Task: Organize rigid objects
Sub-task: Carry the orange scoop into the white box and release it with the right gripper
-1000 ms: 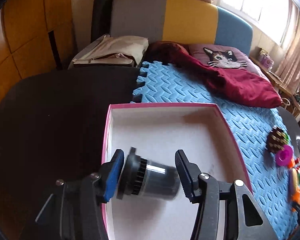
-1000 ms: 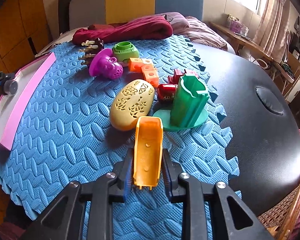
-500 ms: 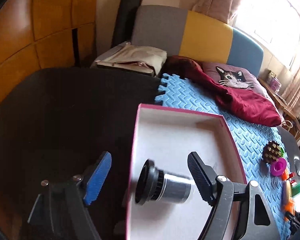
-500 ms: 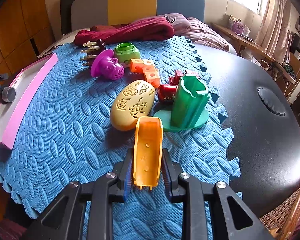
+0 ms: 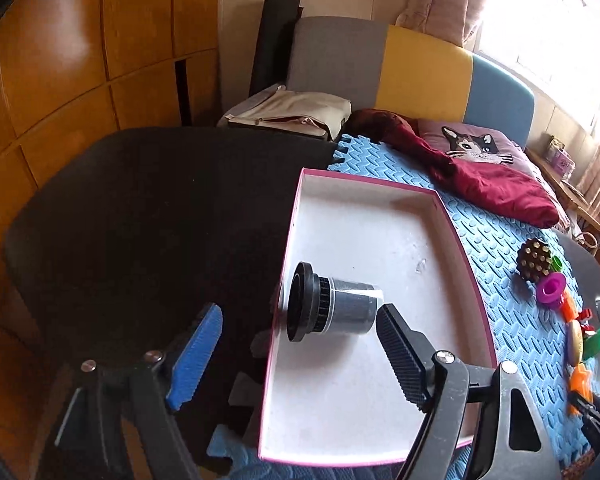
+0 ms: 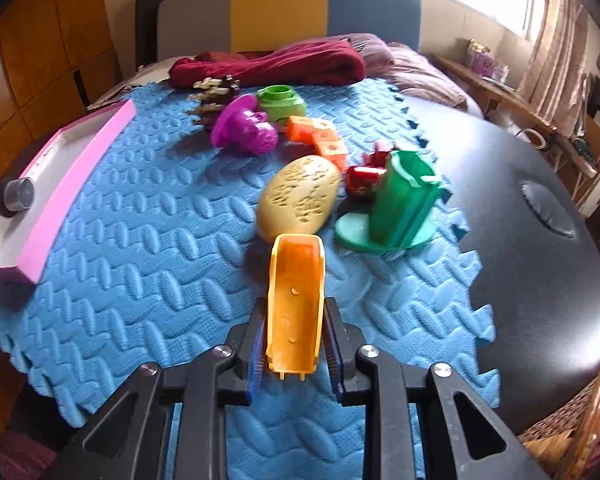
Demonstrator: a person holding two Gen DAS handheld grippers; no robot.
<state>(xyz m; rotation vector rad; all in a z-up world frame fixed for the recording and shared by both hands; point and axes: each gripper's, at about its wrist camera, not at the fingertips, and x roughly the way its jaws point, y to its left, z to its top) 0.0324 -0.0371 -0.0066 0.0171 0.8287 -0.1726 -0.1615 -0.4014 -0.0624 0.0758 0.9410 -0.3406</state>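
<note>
In pink box (image 5: 466, 248), lens (image 5: 332, 306) near left wall; left hand-held gripper (image 5: 300, 354) wide, right (image 6: 294, 346) clamps orange scoop (image 6: 296, 304).

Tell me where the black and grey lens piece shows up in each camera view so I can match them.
Left wrist: black and grey lens piece lies on its side, lower centre, inside the box, near its left wall.
Right wrist: far left edge, small, in that box.
Shared landmark: the pink-rimmed white box.
</note>
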